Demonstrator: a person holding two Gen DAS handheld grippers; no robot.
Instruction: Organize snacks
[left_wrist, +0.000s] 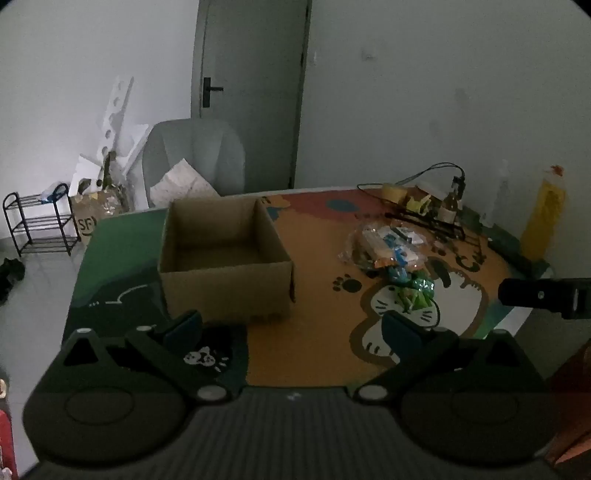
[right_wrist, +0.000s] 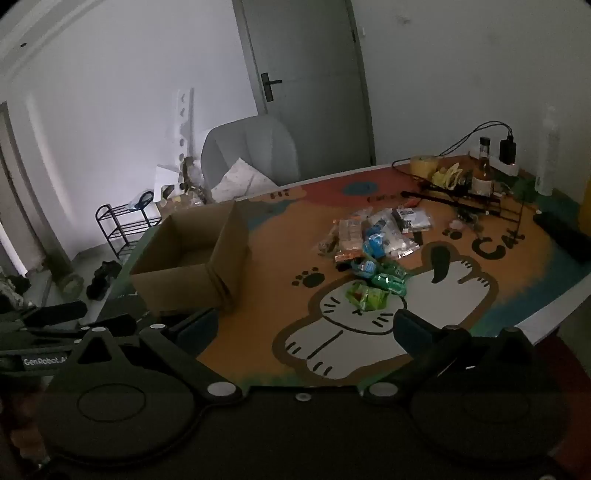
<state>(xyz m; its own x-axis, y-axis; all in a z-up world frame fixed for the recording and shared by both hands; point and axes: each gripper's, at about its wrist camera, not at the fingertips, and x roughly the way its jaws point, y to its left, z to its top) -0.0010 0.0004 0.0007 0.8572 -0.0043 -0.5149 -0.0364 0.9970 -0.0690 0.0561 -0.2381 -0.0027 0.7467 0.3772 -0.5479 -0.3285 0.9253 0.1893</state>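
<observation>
Dim room, cartoon-cat table (right_wrist: 461, 306): snacks (right_wrist: 373, 251) lie heaped right of the empty cardboard box (left_wrist: 221, 258), ready for sorting, while left gripper (left_wrist: 291, 328) and right gripper (right_wrist: 306, 328) hover near, fingers spread, grasping nothing.

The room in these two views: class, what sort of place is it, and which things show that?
Probably a room in a home, not a workshop: a cartoon cat tablecloth covers the table, a grey chair stands by the door, and a shoe rack sits against the wall.
</observation>
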